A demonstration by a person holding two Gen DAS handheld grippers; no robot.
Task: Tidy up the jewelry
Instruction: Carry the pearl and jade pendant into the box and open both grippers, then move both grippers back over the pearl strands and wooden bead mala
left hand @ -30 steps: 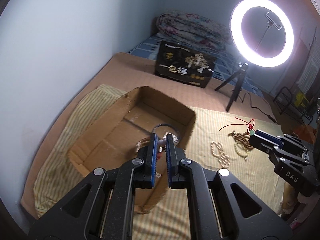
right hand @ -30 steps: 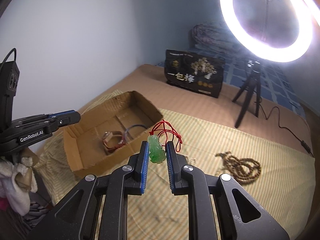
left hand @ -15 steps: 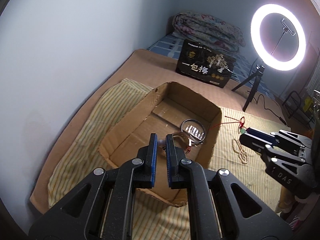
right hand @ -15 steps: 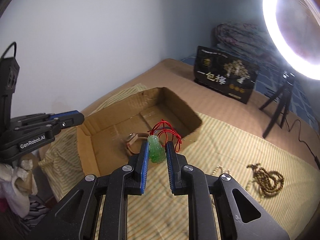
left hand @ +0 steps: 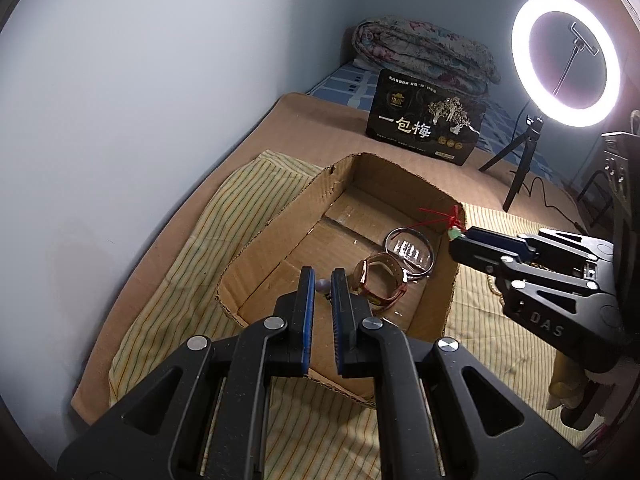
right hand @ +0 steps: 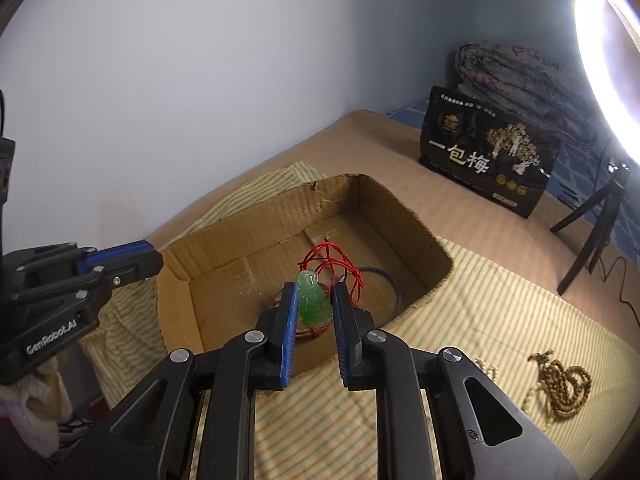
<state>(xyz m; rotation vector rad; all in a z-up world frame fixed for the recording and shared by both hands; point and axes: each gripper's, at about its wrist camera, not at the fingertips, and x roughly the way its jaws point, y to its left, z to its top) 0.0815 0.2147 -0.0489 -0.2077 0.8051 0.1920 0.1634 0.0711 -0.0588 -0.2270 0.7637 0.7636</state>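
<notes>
Black claw (left hand: 323,280) frames, blue pads, silver screws.

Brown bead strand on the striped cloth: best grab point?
Grip the brown bead strand at its bunched middle, coming straight down from above. It lies flat in a loose coiled heap on the striped cloth, so a top pinch gathers several loops.

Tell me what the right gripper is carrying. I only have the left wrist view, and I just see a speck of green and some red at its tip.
Observer: The right gripper is shut on a green jade pendant strung on a red cord.
Operator: Where is it relative to the box?
Observer: In the right wrist view the pendant shows against the floor of the cardboard box. I cannot tell its height.
Operator: Anything outside the box?
Observer: A brown bead strand lies on the striped cloth, to the right of the box.
</notes>
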